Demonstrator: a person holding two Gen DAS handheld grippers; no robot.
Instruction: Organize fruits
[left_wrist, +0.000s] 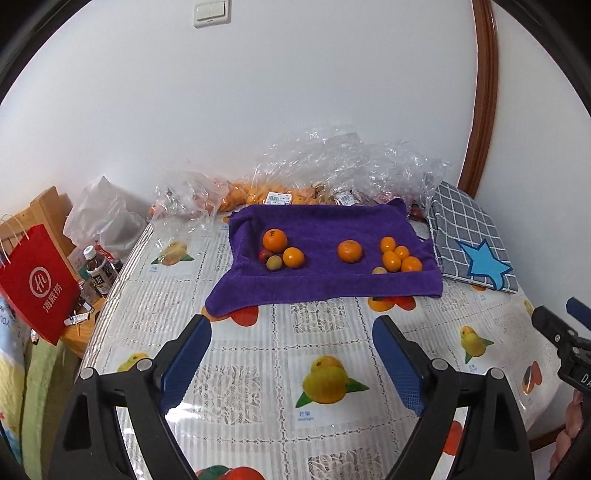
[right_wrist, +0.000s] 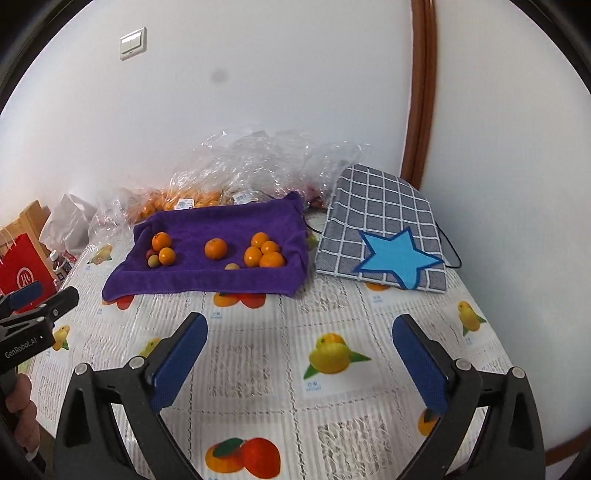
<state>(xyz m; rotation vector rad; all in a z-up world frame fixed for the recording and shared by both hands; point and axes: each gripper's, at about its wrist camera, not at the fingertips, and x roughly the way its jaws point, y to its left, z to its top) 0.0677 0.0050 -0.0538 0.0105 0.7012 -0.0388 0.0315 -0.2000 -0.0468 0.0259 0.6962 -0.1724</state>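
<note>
Left wrist view: left gripper (left_wrist: 291, 354), jaws wide apart and empty, well short of purple towel (left_wrist: 325, 280) bearing the fruits (left_wrist: 275, 240); right wrist view: right gripper (right_wrist: 299, 350), jaws likewise spread, empty, near that towel (right_wrist: 207, 280) on the worktop (right_wrist: 258, 369).

Both tools, L (left_wrist: 291, 354) & R (right_wrist: 300, 358), jaws wide apart, nothing between, angled down.
</note>
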